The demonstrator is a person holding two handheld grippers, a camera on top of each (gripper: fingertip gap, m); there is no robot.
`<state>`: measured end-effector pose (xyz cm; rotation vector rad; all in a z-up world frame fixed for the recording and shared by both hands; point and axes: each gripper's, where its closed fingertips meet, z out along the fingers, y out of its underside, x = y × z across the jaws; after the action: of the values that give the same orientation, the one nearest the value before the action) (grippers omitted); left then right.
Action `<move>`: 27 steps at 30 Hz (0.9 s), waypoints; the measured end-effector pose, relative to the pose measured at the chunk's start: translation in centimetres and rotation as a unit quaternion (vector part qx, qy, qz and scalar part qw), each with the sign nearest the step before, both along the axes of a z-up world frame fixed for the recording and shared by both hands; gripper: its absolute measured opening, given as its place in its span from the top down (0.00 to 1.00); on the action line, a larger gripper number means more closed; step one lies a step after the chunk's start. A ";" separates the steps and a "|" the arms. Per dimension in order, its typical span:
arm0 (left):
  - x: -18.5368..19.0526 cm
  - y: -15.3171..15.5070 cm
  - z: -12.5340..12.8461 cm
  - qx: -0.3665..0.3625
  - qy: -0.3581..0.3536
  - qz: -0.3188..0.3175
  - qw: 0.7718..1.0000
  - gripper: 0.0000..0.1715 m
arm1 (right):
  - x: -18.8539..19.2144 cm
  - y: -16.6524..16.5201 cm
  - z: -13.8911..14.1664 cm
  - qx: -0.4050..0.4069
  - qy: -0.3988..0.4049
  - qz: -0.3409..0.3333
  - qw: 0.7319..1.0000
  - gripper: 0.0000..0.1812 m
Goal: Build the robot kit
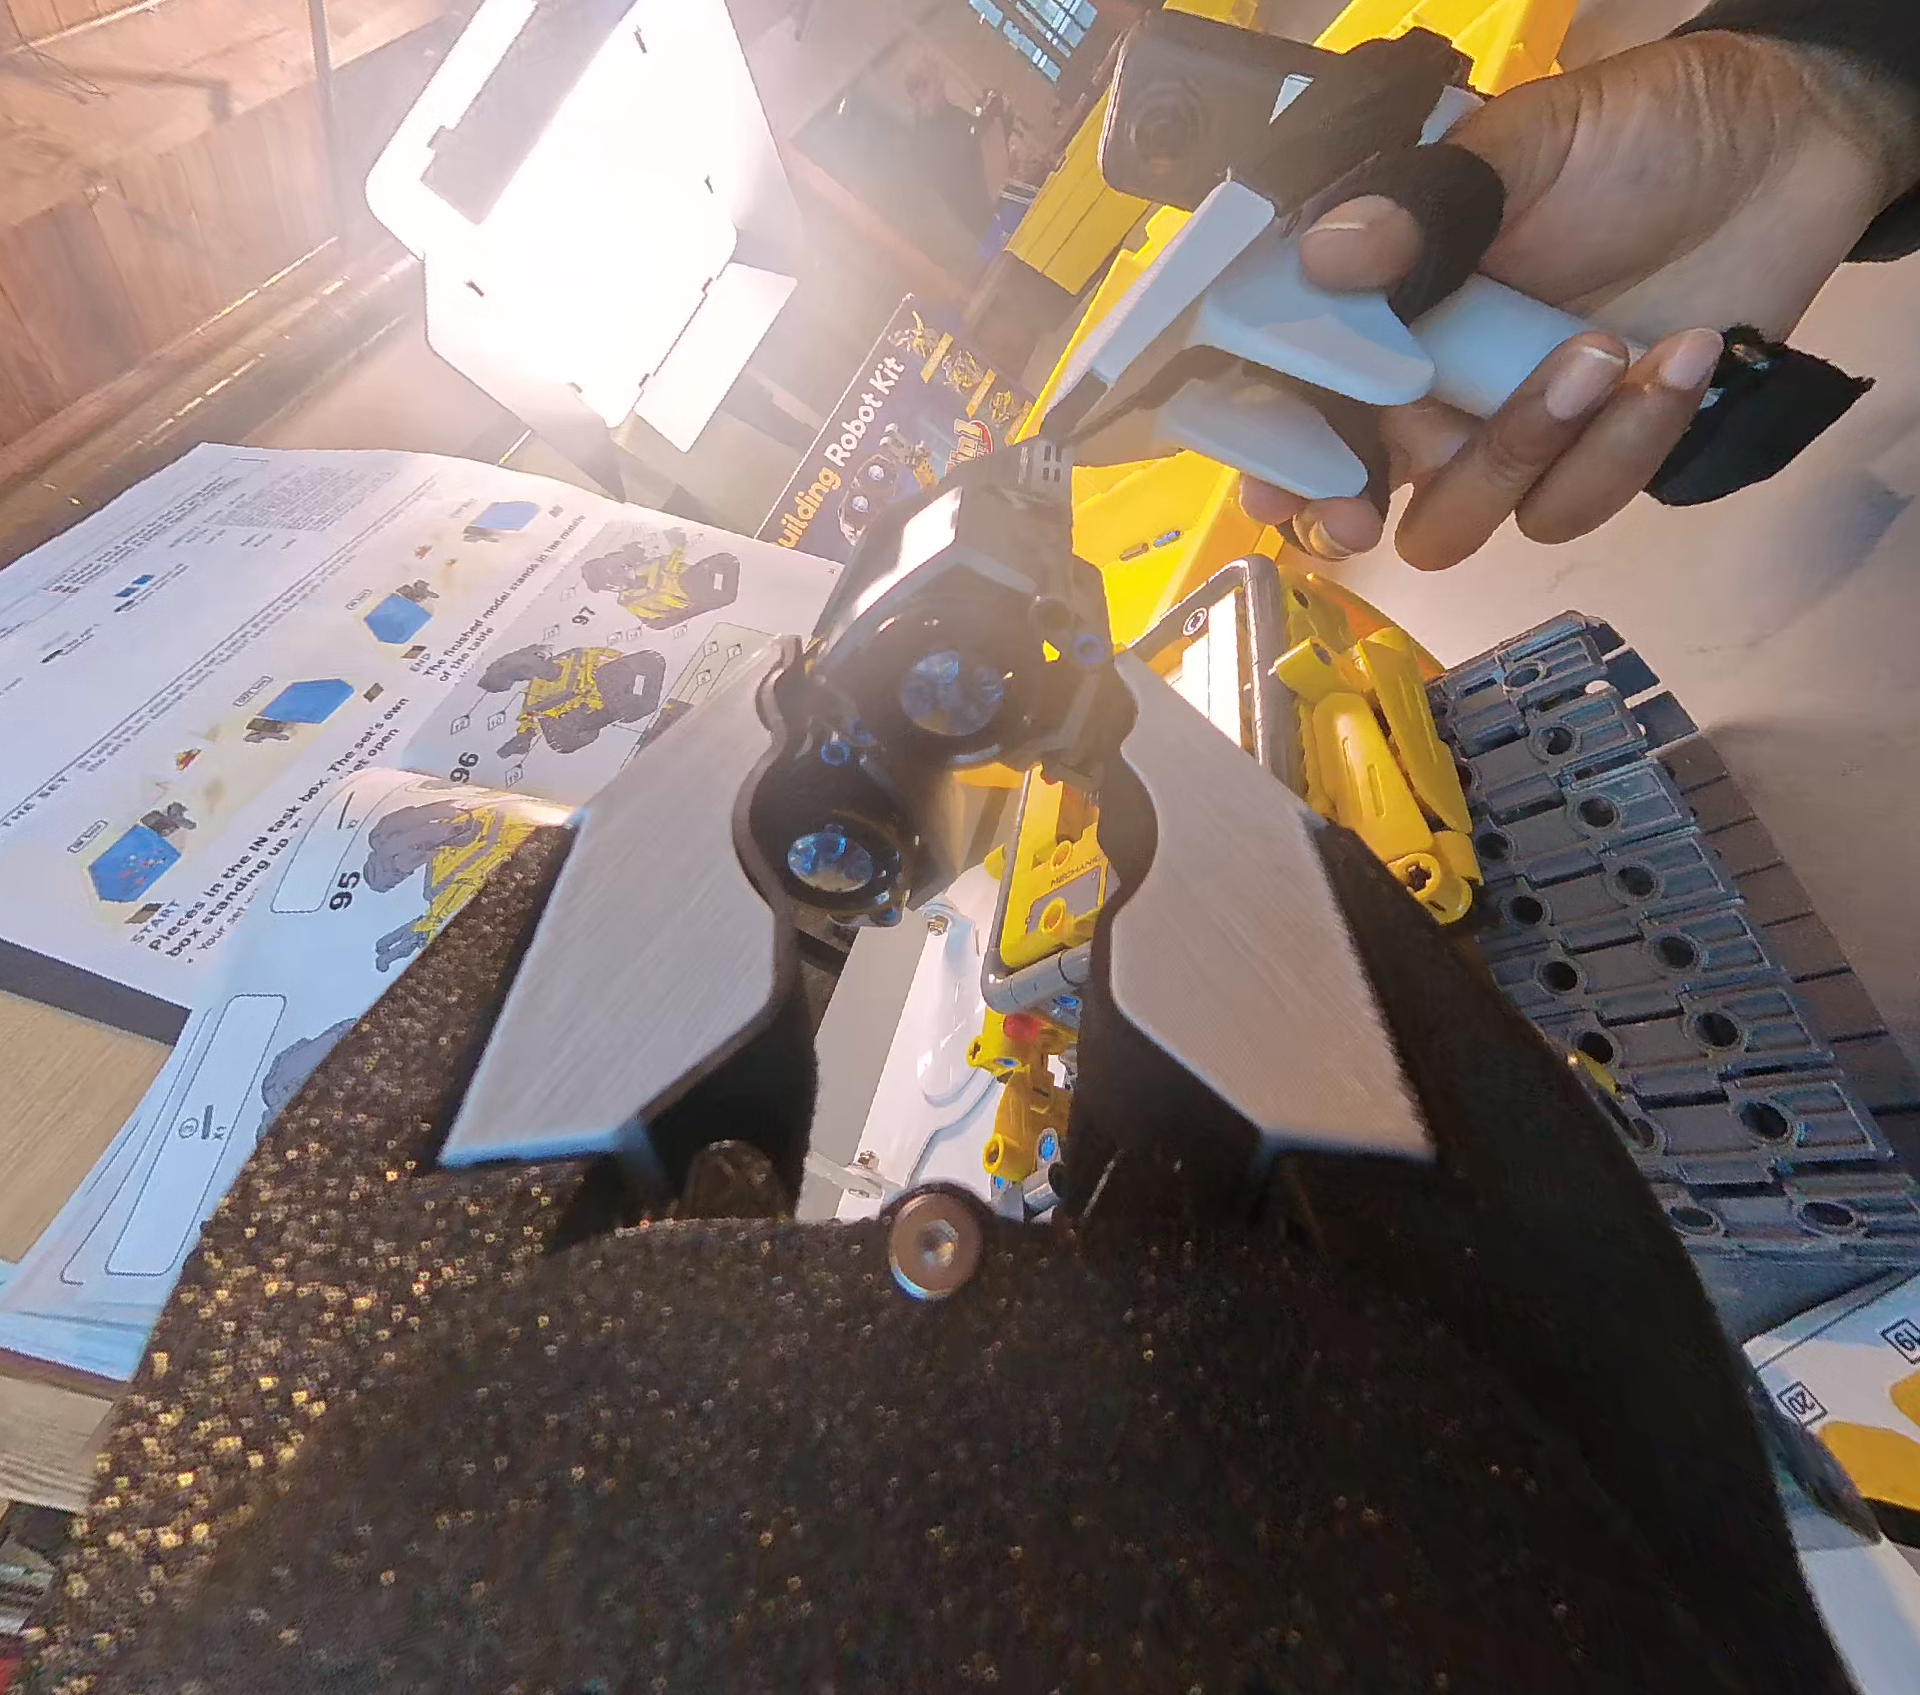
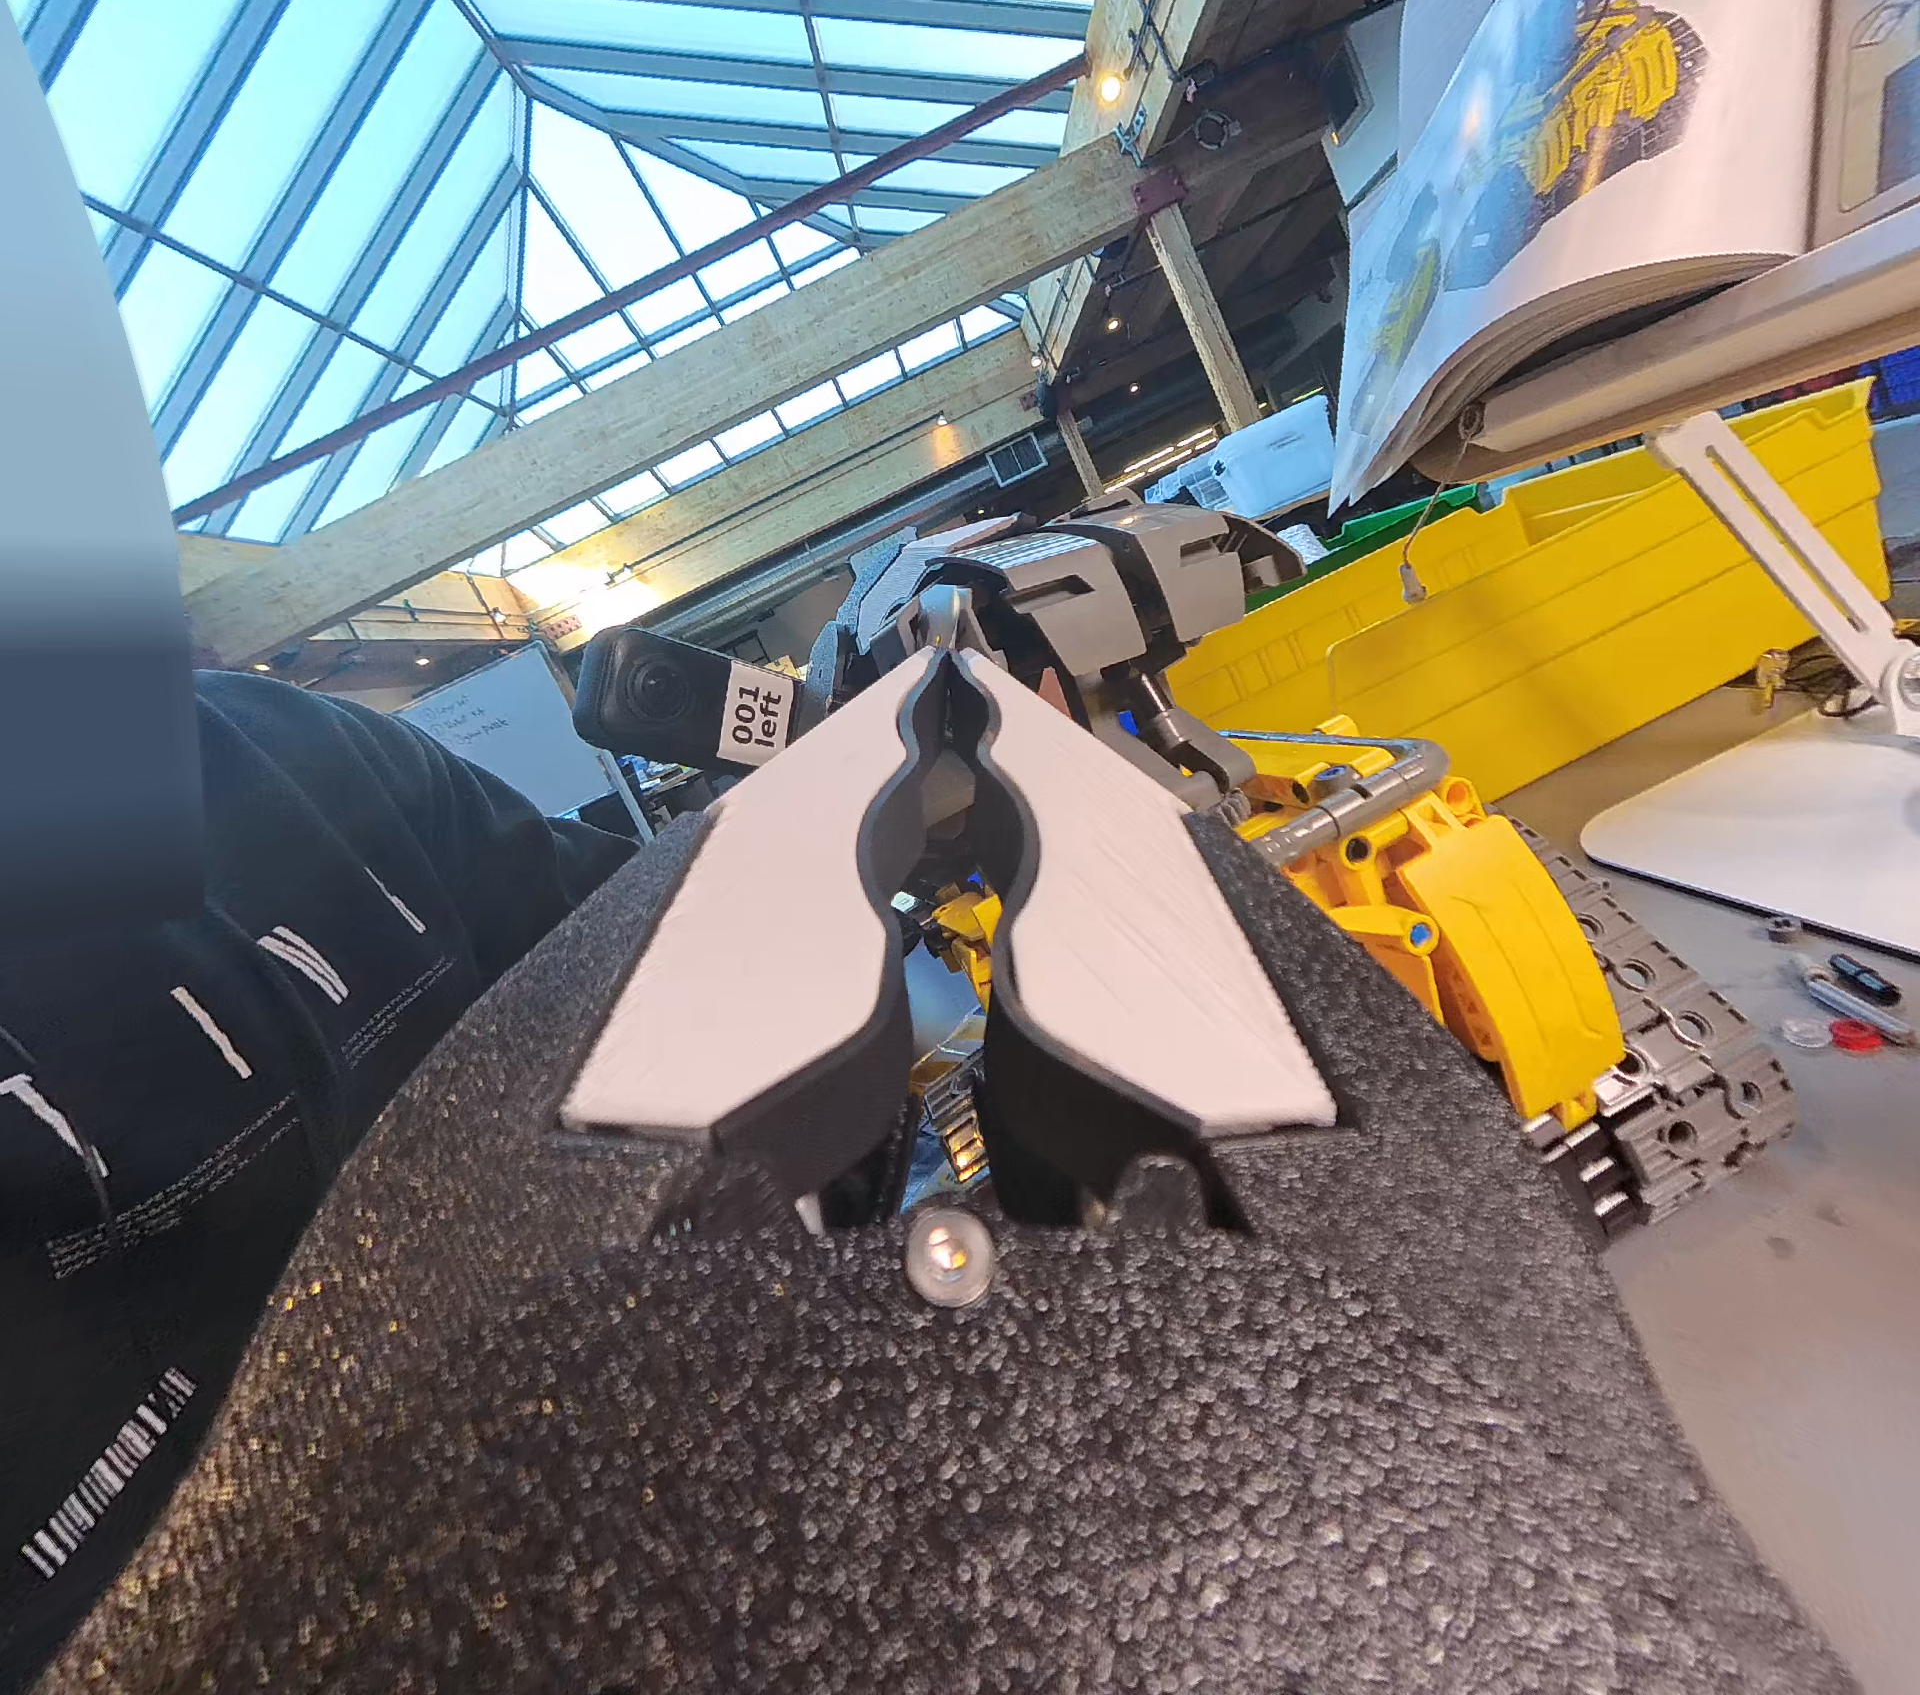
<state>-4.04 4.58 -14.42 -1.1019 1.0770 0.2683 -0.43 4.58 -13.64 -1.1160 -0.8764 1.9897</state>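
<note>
Left wrist view: left gripper clamps robot head.

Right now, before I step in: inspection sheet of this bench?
Surface: pale table, bare near the right edge.
Work items: yellow tracked model with a dark two-lens head; open manual on a white stand.
Clutter: loose parts beside the tracks; kit box; yellow bins behind.
Grippers: left tool clamps the head from both sides. Right tool is shut, tips at a small dark piece on top of the head; grip unclear.
Cables: thin cord hangs under the manual.
Surroundings: bright lamp panel, glass roof, dark sleeve.
</note>
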 end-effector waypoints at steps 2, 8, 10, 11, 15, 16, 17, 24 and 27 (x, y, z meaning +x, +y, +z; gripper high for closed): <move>0.0 0.0 0.0 0.000 0.000 0.000 1.000 0.69 | 0.0 0.0 0.0 0.002 -0.001 -0.001 1.000 1.00; 0.0 0.0 0.0 0.000 0.000 0.000 1.000 0.69 | 0.0 0.1 0.0 0.012 -0.003 -0.009 1.000 1.00; 0.0 0.0 0.0 0.000 0.000 0.000 1.000 0.69 | 0.0 0.1 0.0 0.014 -0.003 -0.012 1.000 1.00; 0.0 0.0 0.0 0.000 0.000 0.000 1.000 0.69 | 0.0 0.1 0.0 0.015 -0.004 -0.012 1.000 1.00; 0.0 0.0 0.0 0.000 0.000 0.000 1.000 0.69 | 0.0 0.1 -0.1 0.018 -0.005 -0.013 1.000 1.00; 0.0 0.0 0.0 0.000 0.000 0.000 1.000 0.69 | 0.0 0.1 -0.1 0.019 -0.006 -0.014 1.000 1.00; 0.0 0.0 0.0 0.000 -0.001 0.000 1.000 0.69 | -0.1 0.1 -0.1 0.020 -0.006 -0.015 1.000 1.00; 0.0 0.0 0.0 0.000 -0.001 -0.001 1.000 0.69 | -0.1 0.1 -0.1 0.032 -0.010 -0.020 0.999 1.00; 0.0 0.0 0.0 0.000 -0.002 0.000 1.000 0.69 | -0.1 0.0 -0.2 0.040 -0.013 -0.023 0.999 1.00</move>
<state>-4.07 4.58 -14.43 -1.1007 1.0744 0.2662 -0.52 4.58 -13.88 -1.1077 -0.9283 1.8903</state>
